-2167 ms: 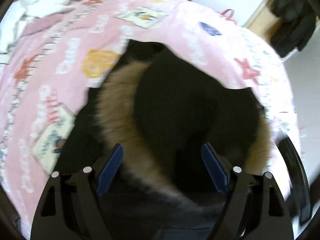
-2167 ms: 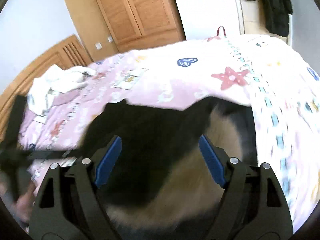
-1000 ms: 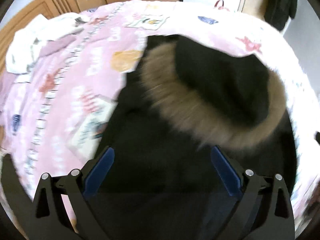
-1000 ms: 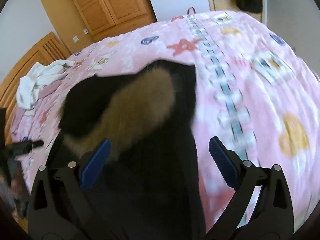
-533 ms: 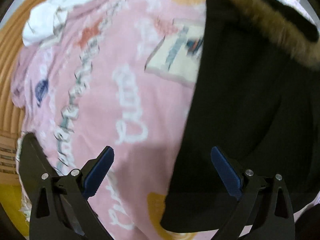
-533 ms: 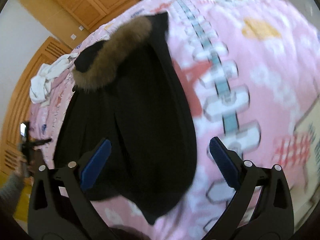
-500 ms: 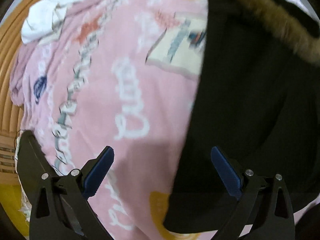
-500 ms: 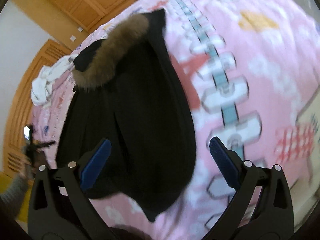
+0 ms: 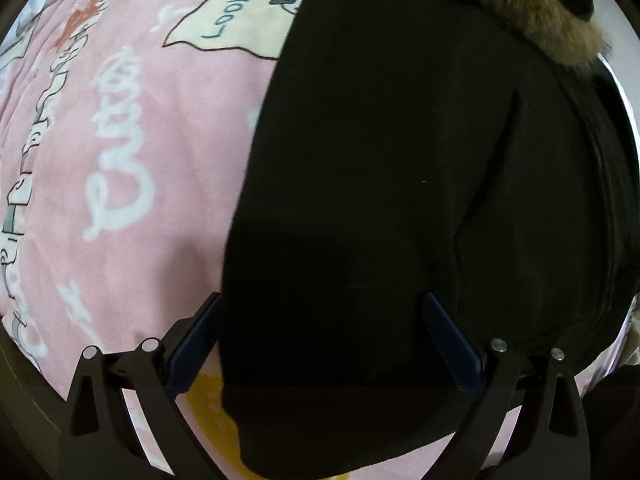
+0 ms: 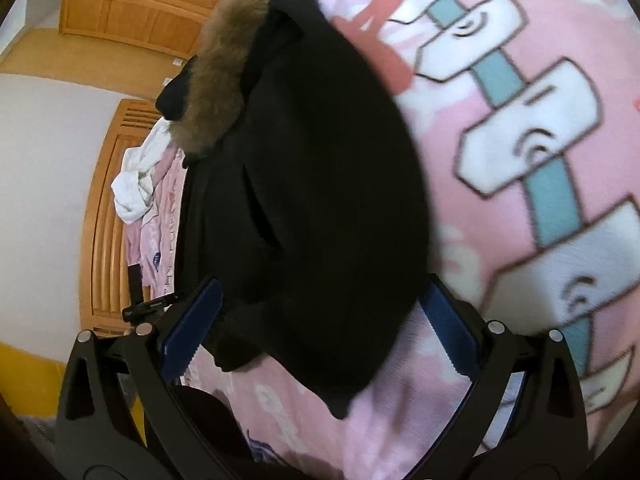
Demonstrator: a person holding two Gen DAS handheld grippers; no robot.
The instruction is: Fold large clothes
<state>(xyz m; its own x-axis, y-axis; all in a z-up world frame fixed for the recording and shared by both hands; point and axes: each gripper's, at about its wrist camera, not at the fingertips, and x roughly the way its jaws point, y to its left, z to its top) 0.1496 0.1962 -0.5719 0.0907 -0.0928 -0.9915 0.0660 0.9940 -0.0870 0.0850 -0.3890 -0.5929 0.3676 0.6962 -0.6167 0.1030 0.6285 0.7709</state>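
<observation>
Black coat (image 9: 400, 200) lies flat on the pink blanket (image 9: 120, 160), and it fills the right part of your left wrist view. Its brown fur trim (image 9: 536, 20) sits at the far right end of that view. The coat's left edge runs from far to near, with bare blanket and its white lettering to the left of it.

Your left gripper (image 9: 320, 344) has its jaws spread wide. The left blue pad (image 9: 192, 352) stands over the blanket just beside the coat's edge, and the right pad is over the black cloth. Nothing is pinched between them; whether the pads touch the cloth, you cannot tell.

In your right wrist view the coat (image 10: 320, 200) lies to the left, with the fur trim (image 10: 224, 80) at the far end. The blanket (image 10: 540, 160) with its white and teal chain pattern spreads to the right. Your right gripper (image 10: 320, 332) is also spread wide, with the coat's near hem between the pads and nothing gripped.

White cloth (image 10: 132, 184) is bunched at the far left of the bed, near the wooden headboard (image 10: 100, 220). Wooden cupboard doors (image 10: 140, 4) stand beyond.
</observation>
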